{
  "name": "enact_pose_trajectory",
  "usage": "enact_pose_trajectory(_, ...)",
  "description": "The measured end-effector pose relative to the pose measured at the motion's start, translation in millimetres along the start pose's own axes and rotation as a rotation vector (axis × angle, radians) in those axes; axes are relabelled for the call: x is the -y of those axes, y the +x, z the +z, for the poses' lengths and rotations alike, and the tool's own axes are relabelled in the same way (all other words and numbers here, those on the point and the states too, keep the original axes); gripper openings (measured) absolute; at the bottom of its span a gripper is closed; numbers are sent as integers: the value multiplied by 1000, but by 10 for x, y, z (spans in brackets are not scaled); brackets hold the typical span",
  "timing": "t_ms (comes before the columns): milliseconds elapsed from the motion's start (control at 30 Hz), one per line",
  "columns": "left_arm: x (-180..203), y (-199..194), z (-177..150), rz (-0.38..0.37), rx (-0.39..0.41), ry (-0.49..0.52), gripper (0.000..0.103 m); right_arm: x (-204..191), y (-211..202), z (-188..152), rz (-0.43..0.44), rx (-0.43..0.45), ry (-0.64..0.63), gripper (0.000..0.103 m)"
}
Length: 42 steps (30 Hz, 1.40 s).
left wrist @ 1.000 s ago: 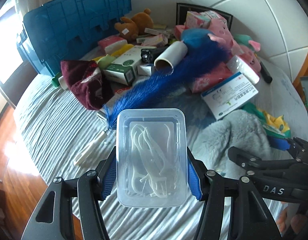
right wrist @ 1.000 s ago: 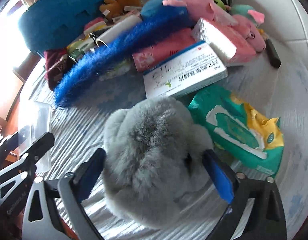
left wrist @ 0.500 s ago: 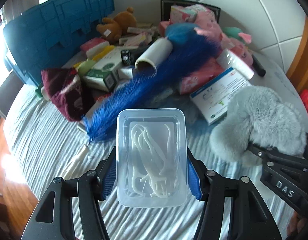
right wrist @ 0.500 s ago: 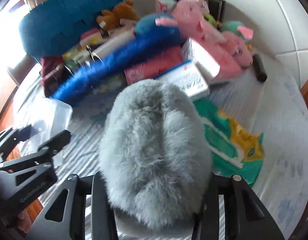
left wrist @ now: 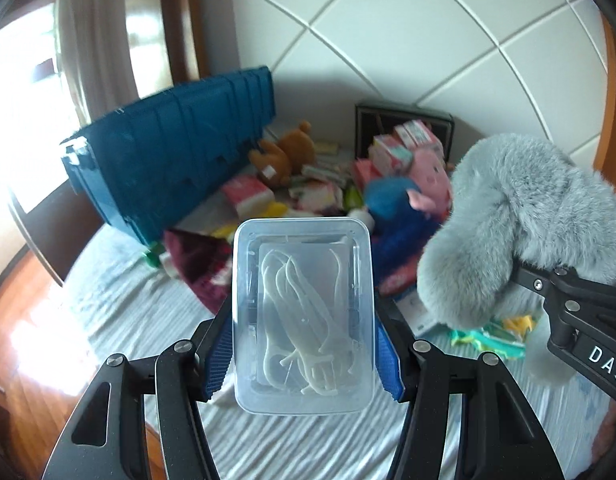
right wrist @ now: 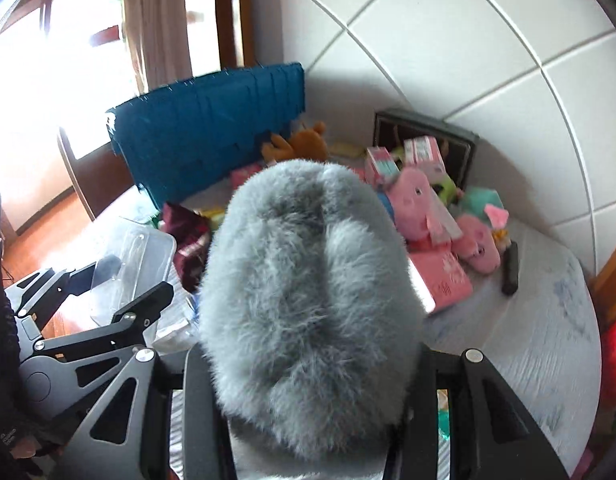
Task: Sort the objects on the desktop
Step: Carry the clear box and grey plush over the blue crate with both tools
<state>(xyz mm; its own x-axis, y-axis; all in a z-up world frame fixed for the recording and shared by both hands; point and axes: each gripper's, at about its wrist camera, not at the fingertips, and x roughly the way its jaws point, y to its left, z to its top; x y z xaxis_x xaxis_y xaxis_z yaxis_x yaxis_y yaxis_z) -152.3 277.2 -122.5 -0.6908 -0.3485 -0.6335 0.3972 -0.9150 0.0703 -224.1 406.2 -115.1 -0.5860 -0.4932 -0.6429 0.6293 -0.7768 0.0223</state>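
My left gripper (left wrist: pixel 303 356) is shut on a clear plastic box (left wrist: pixel 303 312) of white floss picks, its blue pads pressed to the box's long sides. The box is lifted above the striped bed sheet (left wrist: pixel 155 320). My right gripper (right wrist: pixel 308 392) is shut on a grey fluffy plush (right wrist: pixel 308 300), which bulges up between the fingers and hides the pads. From the left wrist view the grey plush (left wrist: pixel 520 232) hangs at the right, held by the right gripper's black arm. In the right wrist view the clear box (right wrist: pixel 135 268) and left gripper show at the left.
A blue plastic crate (left wrist: pixel 175 168) lies tipped at the back left. Beyond the grippers is a pile: a brown bear (left wrist: pixel 283 158), pink pig plushes (right wrist: pixel 424 204), pink boxes (right wrist: pixel 444 284), a maroon cloth (left wrist: pixel 195 260), a blue feather duster (left wrist: pixel 400 232), a green wipes pack (left wrist: pixel 500 334). A tiled wall stands behind.
Both grippers rose well above the bed with their loads. The right gripper's jaws closed on the grey plush and lifted it off the sheet. The left grip on the box is unchanged.
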Motion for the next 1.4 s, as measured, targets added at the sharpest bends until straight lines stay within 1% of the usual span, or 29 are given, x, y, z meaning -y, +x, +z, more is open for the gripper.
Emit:
enact_pose_trajectory(133,-350,-198,163,21,64,-24,60,-296,-120,233,11,50,-39,40)
enact_pose_trajectory(267,-824,-302,269,33,113,-30,60,-734,-132,468,19,98,-61,40)
enact_pose_trajectory(367,-1257,-323,332,39,132,-28,60,-1155,-66,633,18,120,-66,40)
enact_pose_trajectory(500,-1927,-309,420,39,150,-17,60,-1703,44,826,17,136,-59,40)
enact_pose_trajectory(633,-2484,-272,515,42,161,-1,60,-2253,140,1038,20,155,-45,40)
enact_pose_trajectory(733,-2894,-194,613,41,162,-12,60,-2568,214,1189,13,157,-56,40)
enact_pose_trajectory(867,-3248,-51,762,22,166,-47,60,-2862,377,1435,7,156,-85,40)
enact_pose_trajectory(1033,-3554,164,1047,30,181,-67,60,-3031,669,1778,22,170,-109,40)
enact_pose_trajectory(1133,-3700,280,1269,66,206,-59,60,-3091,853,2037,47,206,-111,40)
enact_pose_trajectory(1267,-3960,458,1580,113,228,-77,60,-3191,1094,2430,84,248,-121,40)
enact_pose_trajectory(1400,-4256,661,1890,126,247,-90,60,-3324,1290,2798,106,272,-127,40)
